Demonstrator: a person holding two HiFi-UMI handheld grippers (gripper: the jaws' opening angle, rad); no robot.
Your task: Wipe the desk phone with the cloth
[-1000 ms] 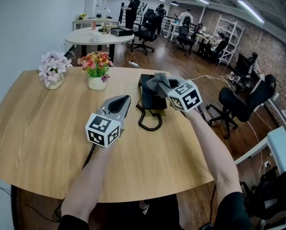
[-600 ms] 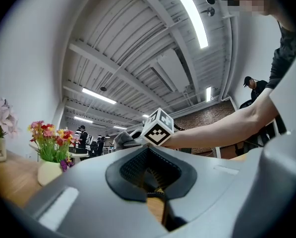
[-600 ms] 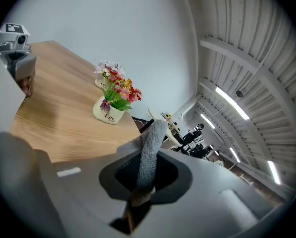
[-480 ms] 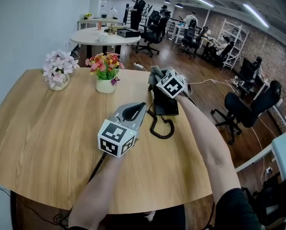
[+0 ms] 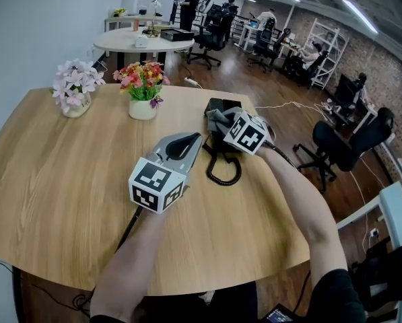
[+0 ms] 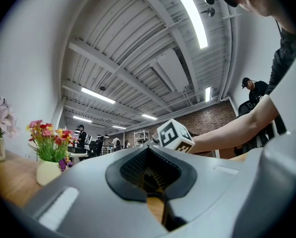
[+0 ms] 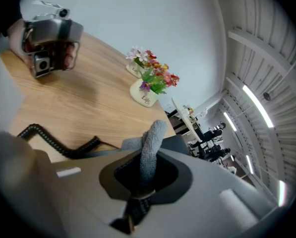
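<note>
Now the right gripper (image 5: 220, 119) sits over the desk phone (image 5: 219, 103), its jaws pinched tight on a grey cloth (image 5: 217, 116). In the right gripper view a rolled fold of that cloth stands up between the closed jaws. In the head view the bunched cloth lies against the phone's top face. With the head view read as a clock face, 12 pointing away from the person, the phone lies on the wooden table (image 5: 59, 180) at about 1 o'clock, close to the table's right edge. Its black coiled cord (image 7: 67, 150) loops on the wood at the phone's 6 o'clock. The left gripper (image 5: 189, 141) hangs above the table at the phone's 7 o'clock, just beside the cord, with its tip aimed toward 1 o'clock. Its jaws are drawn together with nothing between them, as the left gripper view shows. At the phone's 10 o'clock stands a white pot of red and yellow flowers (image 5: 142, 89). Farther round toward 9 o'clock is a second pot of pale pink flowers (image 5: 74, 90), well apart from both grippers.
</note>
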